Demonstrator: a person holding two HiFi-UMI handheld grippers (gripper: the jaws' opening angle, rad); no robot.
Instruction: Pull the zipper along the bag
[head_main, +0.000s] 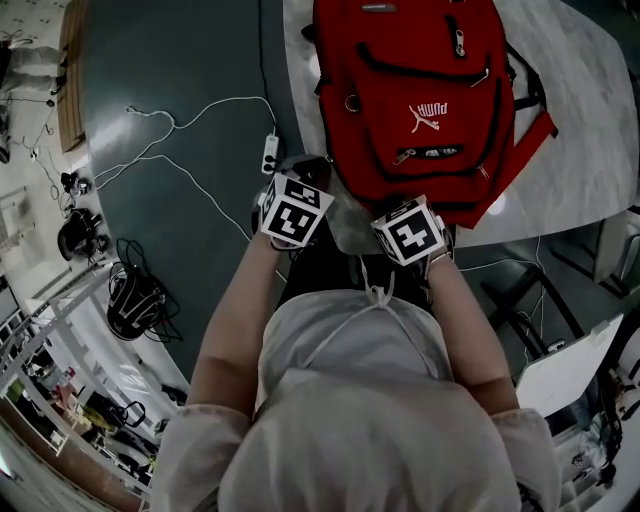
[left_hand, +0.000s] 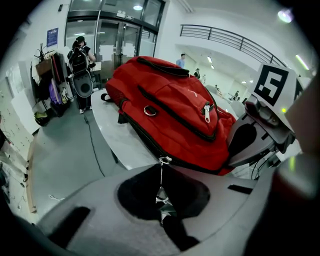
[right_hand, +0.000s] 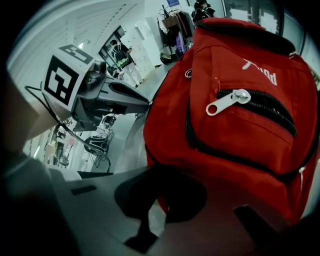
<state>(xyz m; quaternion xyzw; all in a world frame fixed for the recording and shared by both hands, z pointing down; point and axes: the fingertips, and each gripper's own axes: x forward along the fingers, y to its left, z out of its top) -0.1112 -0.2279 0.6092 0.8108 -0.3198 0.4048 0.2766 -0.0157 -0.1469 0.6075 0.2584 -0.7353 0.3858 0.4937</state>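
A red backpack lies flat on a white table, its bottom end toward me. At its near left corner is my left gripper. In the left gripper view the left gripper is shut on the thin metal zipper pull, which hangs from the slider on the main black zipper track. My right gripper sits at the bag's near edge. In the right gripper view, the right gripper is shut on a fold of the red fabric. A silver pocket zipper pull lies above.
The table edge runs just below the bag. On the grey floor to the left lie a power strip, white cables and coiled black cords. A person stands far back by glass doors.
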